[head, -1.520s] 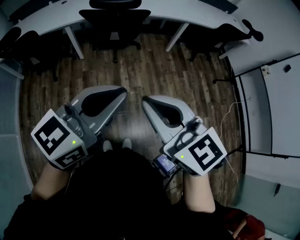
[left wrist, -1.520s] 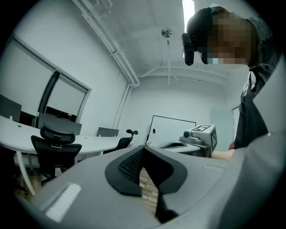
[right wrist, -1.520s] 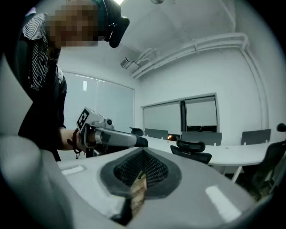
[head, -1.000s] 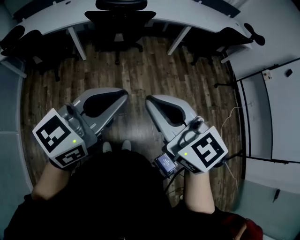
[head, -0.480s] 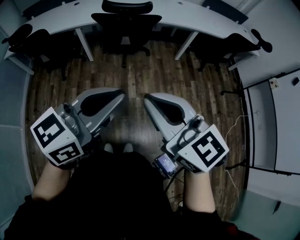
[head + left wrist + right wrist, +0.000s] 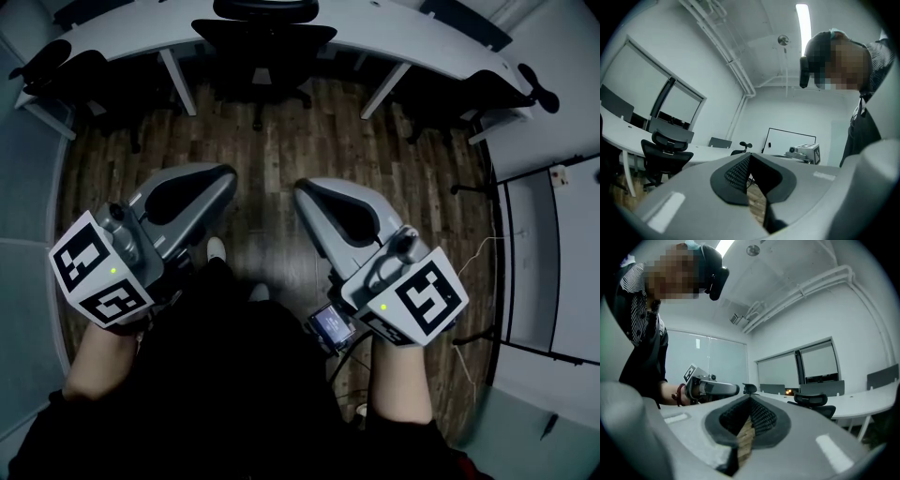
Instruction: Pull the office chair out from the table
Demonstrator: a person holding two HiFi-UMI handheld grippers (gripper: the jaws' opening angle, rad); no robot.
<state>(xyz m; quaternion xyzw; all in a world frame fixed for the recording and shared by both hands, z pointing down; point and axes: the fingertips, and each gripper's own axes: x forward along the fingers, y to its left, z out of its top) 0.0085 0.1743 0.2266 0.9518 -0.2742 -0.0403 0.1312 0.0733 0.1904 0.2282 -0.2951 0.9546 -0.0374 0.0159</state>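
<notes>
Since the earlier frames one shoe [image 6: 216, 249] has stepped forward. The left gripper [image 6: 222, 178] and right gripper [image 6: 305, 192] have jaws pressed together, holding nothing. Beyond them lies the wooden floor [image 6: 281, 141], then the office chair [image 6: 264, 42], tucked under the curved table [image 6: 394, 37].

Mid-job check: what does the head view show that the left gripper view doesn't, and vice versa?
Head view only: the person's shoes, the marker cube on the left gripper, and the small screen by the right gripper. Left gripper view only: the ceiling light and ceiling pipes. Both: the office chair at the white table, the wood floor, and the left gripper's shut, empty jaws.
</notes>
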